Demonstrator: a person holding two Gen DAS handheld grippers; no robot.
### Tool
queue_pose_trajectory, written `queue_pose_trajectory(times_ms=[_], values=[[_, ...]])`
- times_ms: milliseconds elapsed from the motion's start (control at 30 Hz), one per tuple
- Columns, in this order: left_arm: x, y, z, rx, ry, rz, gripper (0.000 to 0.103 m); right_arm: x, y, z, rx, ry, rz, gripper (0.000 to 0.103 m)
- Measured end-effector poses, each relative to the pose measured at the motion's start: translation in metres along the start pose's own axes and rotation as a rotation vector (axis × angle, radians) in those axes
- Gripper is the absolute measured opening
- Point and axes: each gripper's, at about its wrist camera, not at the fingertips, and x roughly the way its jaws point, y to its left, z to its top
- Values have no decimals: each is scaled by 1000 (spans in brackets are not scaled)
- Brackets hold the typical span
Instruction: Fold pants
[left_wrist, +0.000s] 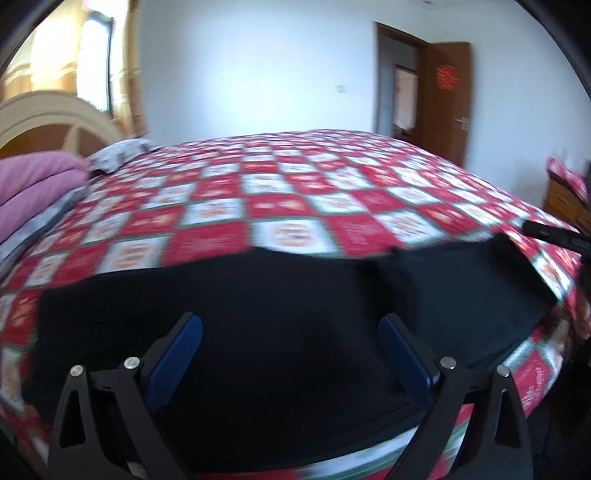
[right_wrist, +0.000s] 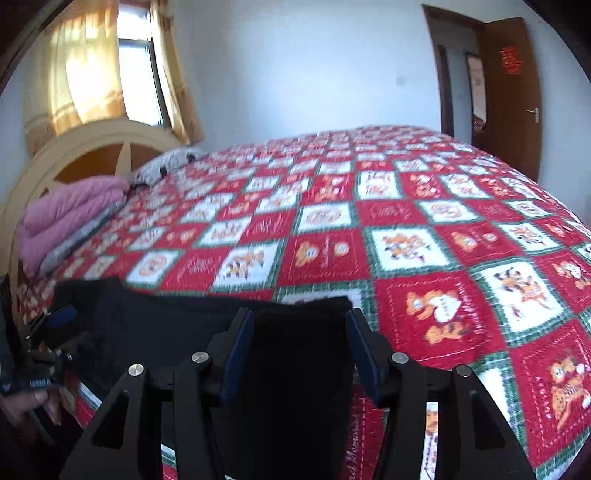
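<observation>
Honestly, both my left tongs (left_wrist: 290, 332) and right tongs (right_wrist: 301, 328) gape apart over the black fabric pants (left_wrist: 258, 302); grabbing one layer could skew the fold.

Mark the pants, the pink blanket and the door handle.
pants (left_wrist: 258, 306): left wrist view, on the flat black cloth ahead of the fingers.
pink blanket (right_wrist: 70, 218): right wrist view, on the folded stack's upper layer.
door handle (right_wrist: 533, 111): right wrist view, on the metal lever.
</observation>
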Motion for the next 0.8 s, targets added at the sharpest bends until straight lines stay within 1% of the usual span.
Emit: queue_pose_trajectory(times_ms=[33, 133, 200, 267, 300, 333, 400, 467, 500, 533, 633, 767, 800], values=[[-2, 12, 1, -14, 3, 15, 99, -3, -1, 1, 16, -14, 8, 54], [-10, 75, 3, -103, 5, 81, 99, -7, 0, 1, 44, -50, 23, 54], [-12, 117, 2, -160, -3, 129, 99, -7, 5, -1, 27, -55, 18, 54], [-7, 161, -2, -224, 20, 177, 99, -8, 11, -2, 8, -57, 15, 54], [-3, 174, -3, -248, 28, 187, 99, -8, 14, -2, 3, -58, 22, 54], [0, 192, -7, -287, 33, 182, 99, -9, 14, -3, 0, -61, 26, 54], [8, 214, -15, -350, 58, 146, 99, -10, 16, -4, -4, -64, 28, 54], [17, 223, -22, -404, 80, 79, 96, -8, 16, -6, 1, -56, 27, 54], [21, 223, -24, -418, 82, 53, 93, -8, 16, -8, 4, -52, 27, 54], [25, 218, -26, -410, 87, 30, 93, -7, 15, -9, 8, -44, 25, 54], [35, 203, -24, -316, 94, 45, 93, -7, 15, -14, 9, -32, 22, 54], [39, 203, -25, -290, 103, 47, 92, -8, 18, -20, 5, -22, 23, 54], [38, 204, -24, -282, 110, 58, 86, -9, 18, -21, 3, -21, 24, 54]])
